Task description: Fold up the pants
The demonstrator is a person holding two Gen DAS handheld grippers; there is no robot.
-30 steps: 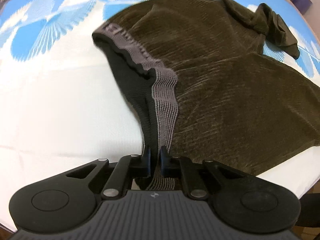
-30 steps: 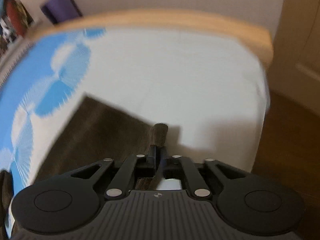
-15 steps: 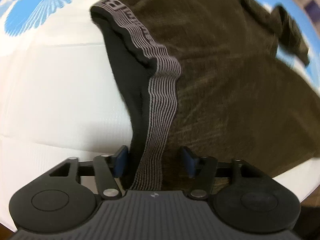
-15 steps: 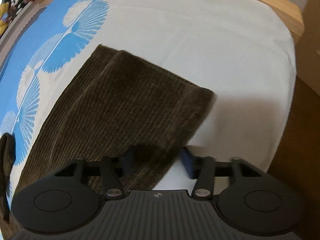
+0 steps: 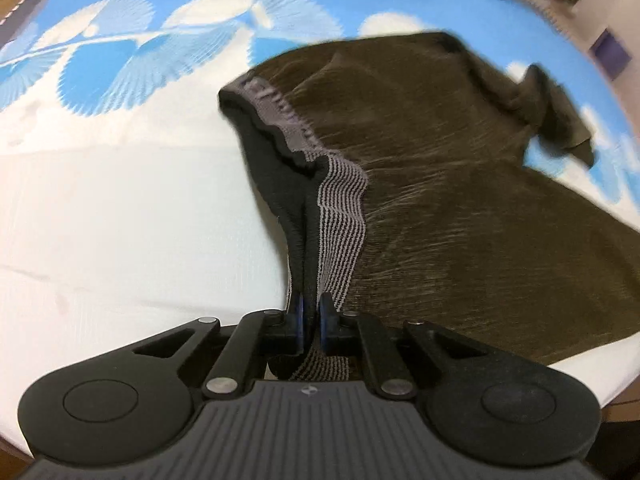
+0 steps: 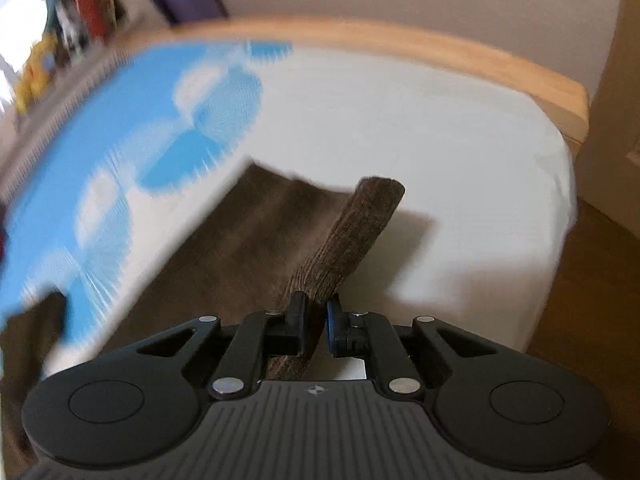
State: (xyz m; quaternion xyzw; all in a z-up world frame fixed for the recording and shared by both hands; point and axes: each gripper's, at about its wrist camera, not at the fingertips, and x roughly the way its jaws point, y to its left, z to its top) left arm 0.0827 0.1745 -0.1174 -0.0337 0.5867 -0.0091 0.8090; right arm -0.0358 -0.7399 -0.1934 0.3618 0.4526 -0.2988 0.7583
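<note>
We are seeing the pants (image 5: 460,208) lying on the bed (image 5: 120,220), waistband (image 5: 340,216) left, leg end (image 6: 372,216) near the bed's far right.

surface: bed (image 5: 100,208), white sheet with blue fan print | frame: wooden edge (image 6: 440,52) | on it: brown corduroy pants (image 5: 460,200), spread out

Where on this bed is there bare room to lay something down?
Free: the white sheet left of the waistband, and the white stretch between the pant leg and the wooden bed frame. Crowded: wherever the brown pants spread.
</note>
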